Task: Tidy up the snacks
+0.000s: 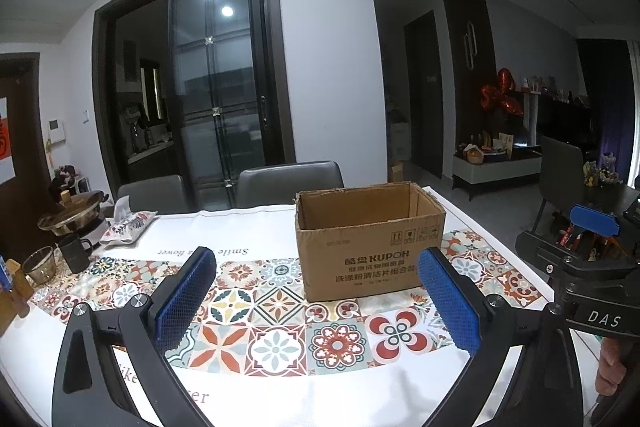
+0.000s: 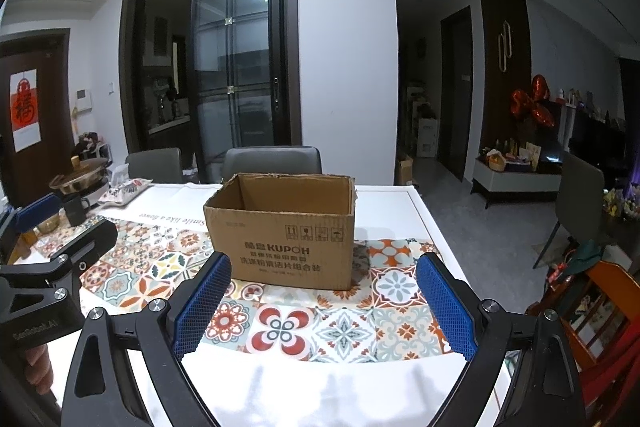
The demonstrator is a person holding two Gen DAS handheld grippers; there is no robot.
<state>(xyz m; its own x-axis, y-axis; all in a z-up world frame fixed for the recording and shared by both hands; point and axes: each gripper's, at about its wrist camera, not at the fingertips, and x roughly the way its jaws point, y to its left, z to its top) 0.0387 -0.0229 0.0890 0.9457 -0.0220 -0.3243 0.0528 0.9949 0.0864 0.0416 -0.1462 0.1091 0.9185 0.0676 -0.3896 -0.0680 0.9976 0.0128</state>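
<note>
While hovering above the near edge of the surface [image 1: 352,391], left tool [image 1: 316,291] spread wide, nothing between its blue pads [image 1: 182,301]. Right tool [image 2: 322,301] likewise agape and empty, blue pads [image 2: 446,307] well apart, held level beside the left one over the same patterned cloth [image 2: 340,323]. Straight ahead of both, an open cardboard box [image 1: 370,239], upright on the tiled runner, flaps off or folded in, interior visible only in part and showing bare walls. Printed "KUPOH" on the front face. Far back at the left corner of the surface, a snack bag [image 1: 128,225] lying flat, well apart from the box. Near it a metal pot [image 1: 76,213], a dark mug [image 1: 74,251] and a glass cup [image 1: 40,265]. Behind the surface, two grey chairs [image 1: 290,181] pushed in. Beyond those, a dark glass sliding door [image 1: 218,87].
</note>
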